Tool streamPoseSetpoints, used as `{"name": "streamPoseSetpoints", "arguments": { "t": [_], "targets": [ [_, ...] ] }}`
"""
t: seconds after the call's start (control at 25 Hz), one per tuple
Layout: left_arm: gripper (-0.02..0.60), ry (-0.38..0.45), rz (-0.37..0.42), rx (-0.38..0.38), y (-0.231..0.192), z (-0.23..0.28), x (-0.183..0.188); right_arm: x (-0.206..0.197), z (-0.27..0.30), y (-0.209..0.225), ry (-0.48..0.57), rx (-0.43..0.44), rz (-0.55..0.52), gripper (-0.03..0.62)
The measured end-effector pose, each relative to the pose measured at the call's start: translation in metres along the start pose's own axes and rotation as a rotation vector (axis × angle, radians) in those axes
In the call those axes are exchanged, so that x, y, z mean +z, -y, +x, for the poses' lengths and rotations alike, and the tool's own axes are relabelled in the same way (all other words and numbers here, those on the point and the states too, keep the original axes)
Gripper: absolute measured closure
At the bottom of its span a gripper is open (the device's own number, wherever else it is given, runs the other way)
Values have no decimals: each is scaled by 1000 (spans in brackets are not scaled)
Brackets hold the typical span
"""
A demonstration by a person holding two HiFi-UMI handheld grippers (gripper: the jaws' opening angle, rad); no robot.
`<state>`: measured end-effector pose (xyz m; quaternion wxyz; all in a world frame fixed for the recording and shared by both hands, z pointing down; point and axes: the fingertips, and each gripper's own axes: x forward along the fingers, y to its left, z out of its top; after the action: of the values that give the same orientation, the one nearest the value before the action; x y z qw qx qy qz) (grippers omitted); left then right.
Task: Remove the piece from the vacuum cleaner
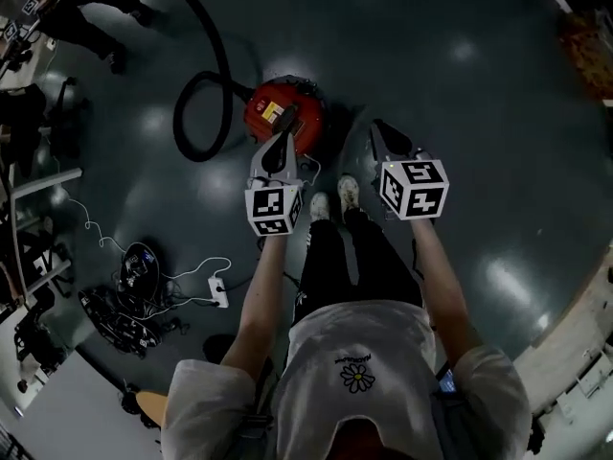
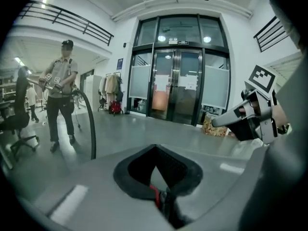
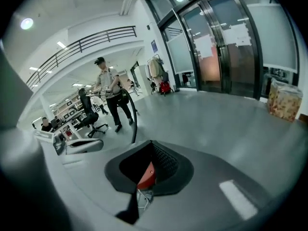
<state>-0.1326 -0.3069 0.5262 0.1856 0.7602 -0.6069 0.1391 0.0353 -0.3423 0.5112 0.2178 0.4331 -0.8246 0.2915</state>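
Observation:
The red vacuum cleaner (image 1: 284, 113) stands on the dark floor just ahead of the person's feet. Its black hose (image 1: 196, 113) loops off to the left and rises out of view. My left gripper (image 1: 283, 138) hangs over the cleaner's near edge, jaws closed to a point with nothing held. My right gripper (image 1: 376, 126) hovers to the right of the cleaner, also shut and empty. A sliver of the red cleaner (image 3: 147, 174) shows past the pads in the right gripper view. The piece itself cannot be made out.
A white power strip (image 1: 219, 292) with a trailing cable and a pile of black gear (image 1: 124, 305) lie on the floor at the left. Another person (image 2: 60, 95) stands beyond the hose (image 2: 89, 124). Glass doors (image 2: 178, 81) and a patterned box (image 3: 285, 105) are far ahead.

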Motion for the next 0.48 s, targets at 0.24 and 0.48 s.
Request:
{"name": "streamPoseSetpoints", "arguments": {
  "t": [0.24,0.48],
  "targets": [
    [581,-101,-27,12,-21,87,-91,-67,100,52,-144,-17,118,483],
    [581,-206,-26,17,-23,136,-170,-145,173,100,-299,-62,340,433]
  ]
}}
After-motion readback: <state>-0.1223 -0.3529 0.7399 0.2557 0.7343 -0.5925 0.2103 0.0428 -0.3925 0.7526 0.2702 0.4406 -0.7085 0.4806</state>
